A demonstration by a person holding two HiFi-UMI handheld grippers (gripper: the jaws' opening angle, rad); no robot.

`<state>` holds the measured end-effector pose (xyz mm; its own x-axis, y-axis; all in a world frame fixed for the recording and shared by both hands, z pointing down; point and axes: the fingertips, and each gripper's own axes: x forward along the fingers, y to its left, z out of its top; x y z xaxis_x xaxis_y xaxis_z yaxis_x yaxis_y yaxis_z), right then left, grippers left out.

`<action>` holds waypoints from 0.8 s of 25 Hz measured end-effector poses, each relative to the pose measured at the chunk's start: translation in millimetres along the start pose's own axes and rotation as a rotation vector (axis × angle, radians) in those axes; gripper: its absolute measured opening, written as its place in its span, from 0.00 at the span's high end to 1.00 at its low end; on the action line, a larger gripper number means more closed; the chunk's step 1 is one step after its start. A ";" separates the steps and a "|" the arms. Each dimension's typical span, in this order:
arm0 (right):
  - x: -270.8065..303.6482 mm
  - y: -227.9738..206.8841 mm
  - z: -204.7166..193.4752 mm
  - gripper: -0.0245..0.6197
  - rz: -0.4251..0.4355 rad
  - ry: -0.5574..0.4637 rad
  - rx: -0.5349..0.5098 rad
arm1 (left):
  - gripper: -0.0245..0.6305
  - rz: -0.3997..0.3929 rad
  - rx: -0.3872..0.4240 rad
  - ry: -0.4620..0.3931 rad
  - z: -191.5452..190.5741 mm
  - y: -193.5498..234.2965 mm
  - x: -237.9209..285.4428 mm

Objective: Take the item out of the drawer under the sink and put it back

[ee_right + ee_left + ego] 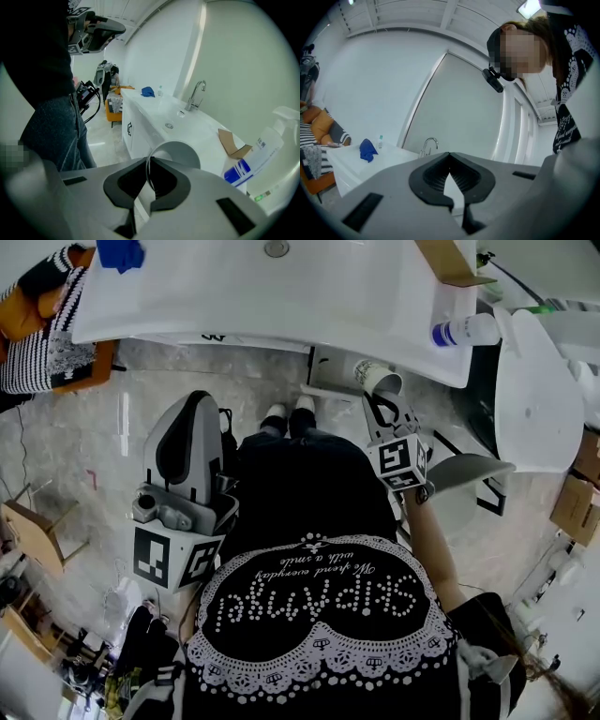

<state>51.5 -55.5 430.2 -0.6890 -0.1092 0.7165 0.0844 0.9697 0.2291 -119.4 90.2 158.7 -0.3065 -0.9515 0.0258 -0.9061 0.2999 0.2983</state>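
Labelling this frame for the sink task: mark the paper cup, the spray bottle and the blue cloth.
paper cup (pixel 373 373): head view, on its outer side wall.
spray bottle (pixel 469 330): head view, on its white body.
blue cloth (pixel 120 253): head view, on the middle of the crumpled cloth.
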 end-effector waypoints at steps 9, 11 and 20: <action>15.9 1.4 -18.8 0.92 0.070 0.038 -0.075 | 0.96 0.034 -0.011 0.068 -17.8 -3.3 -1.6; 20.2 2.9 -24.6 0.92 0.088 0.050 -0.094 | 0.96 0.037 -0.011 0.043 -14.0 -5.9 2.2; 45.6 10.8 -50.3 0.92 0.154 0.103 -0.186 | 0.96 0.049 -0.014 0.007 -12.0 -13.3 7.3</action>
<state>57.2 -61.0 498.5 -0.5819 0.0057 0.8132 0.3199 0.9210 0.2225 -106.1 78.4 166.4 -0.3482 -0.9362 0.0476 -0.8858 0.3452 0.3101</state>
